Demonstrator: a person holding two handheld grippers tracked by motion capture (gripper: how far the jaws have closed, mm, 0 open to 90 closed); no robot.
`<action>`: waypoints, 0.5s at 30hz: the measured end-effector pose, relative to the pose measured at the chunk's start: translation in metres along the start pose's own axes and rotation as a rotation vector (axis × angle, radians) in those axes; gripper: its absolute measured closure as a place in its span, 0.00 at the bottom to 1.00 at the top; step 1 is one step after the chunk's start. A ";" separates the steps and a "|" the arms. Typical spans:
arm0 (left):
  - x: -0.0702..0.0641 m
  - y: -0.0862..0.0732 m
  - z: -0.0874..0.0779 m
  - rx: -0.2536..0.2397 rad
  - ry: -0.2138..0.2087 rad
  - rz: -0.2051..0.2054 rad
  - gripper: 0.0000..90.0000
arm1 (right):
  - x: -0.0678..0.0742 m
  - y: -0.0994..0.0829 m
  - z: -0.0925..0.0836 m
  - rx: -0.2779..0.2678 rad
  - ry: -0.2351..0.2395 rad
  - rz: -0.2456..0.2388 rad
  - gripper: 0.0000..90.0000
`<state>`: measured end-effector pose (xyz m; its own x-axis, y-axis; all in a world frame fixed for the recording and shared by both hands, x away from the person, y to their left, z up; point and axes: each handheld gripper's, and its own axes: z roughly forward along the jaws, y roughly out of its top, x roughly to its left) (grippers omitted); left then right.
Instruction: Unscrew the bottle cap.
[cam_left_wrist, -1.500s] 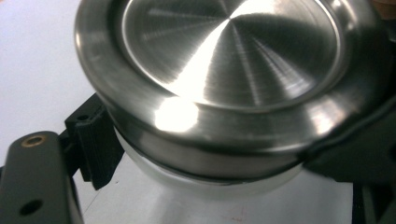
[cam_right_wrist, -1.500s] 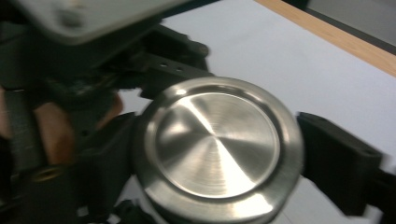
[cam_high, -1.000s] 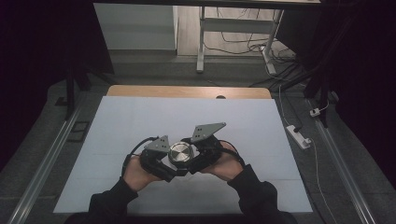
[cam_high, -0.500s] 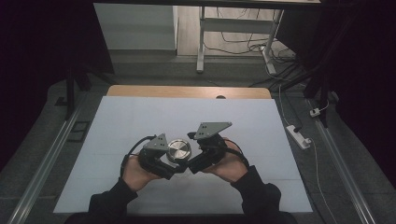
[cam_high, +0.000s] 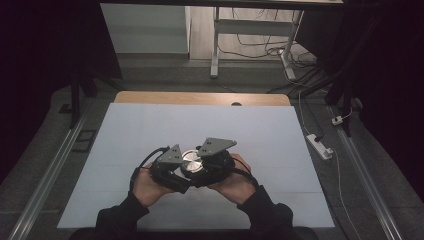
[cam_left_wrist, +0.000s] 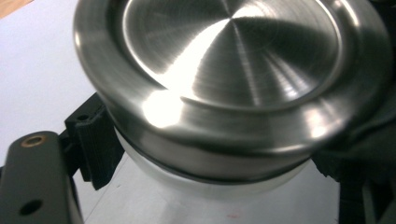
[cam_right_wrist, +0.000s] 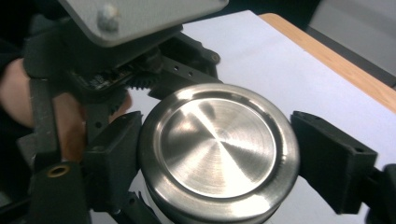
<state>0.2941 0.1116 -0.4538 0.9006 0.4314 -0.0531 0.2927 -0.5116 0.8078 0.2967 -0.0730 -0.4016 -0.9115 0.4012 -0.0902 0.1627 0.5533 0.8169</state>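
Observation:
A small jar with a brushed metal lid (cam_high: 191, 159) is held above the white table between both hands. My left gripper (cam_left_wrist: 219, 184) is shut on the jar's white body (cam_left_wrist: 261, 184) just under the lid (cam_left_wrist: 233, 70), with one black pad (cam_left_wrist: 93, 140) on each side. My right gripper (cam_right_wrist: 219, 158) has just been closing and now clamps the lid (cam_right_wrist: 217, 149) by its rim, the pads (cam_right_wrist: 114, 158) pressed against it. In the high view the left gripper (cam_high: 186, 170) and right gripper (cam_high: 197, 165) meet at the jar near the table's front middle.
The white table top (cam_high: 150, 130) has a wooden strip (cam_high: 200, 97) along its far edge. A white power strip (cam_high: 318, 145) lies on the floor to the right. Metal rails run along both sides, and a desk frame (cam_high: 215, 50) stands beyond.
The right gripper eased off a little to the right, then came back in, so its grey plate now sits closer to the left one. The left hand and jar stayed put.

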 end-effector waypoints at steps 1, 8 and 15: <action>0.001 0.000 -0.001 -0.001 -0.017 0.006 0.18 | -0.002 0.000 -0.001 0.001 0.023 -0.009 0.22; 0.001 0.001 -0.004 -0.016 -0.134 0.051 0.18 | -0.019 -0.004 -0.009 -0.042 0.219 -0.063 0.22; -0.004 0.003 -0.001 0.002 -0.191 0.103 0.18 | -0.030 -0.013 -0.012 -0.076 0.406 -0.137 0.22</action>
<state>0.2907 0.1089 -0.4512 0.9702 0.2282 -0.0811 0.1967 -0.5473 0.8135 0.3177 -0.1012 -0.4025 -0.9998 -0.0001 0.0180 0.0154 0.5202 0.8539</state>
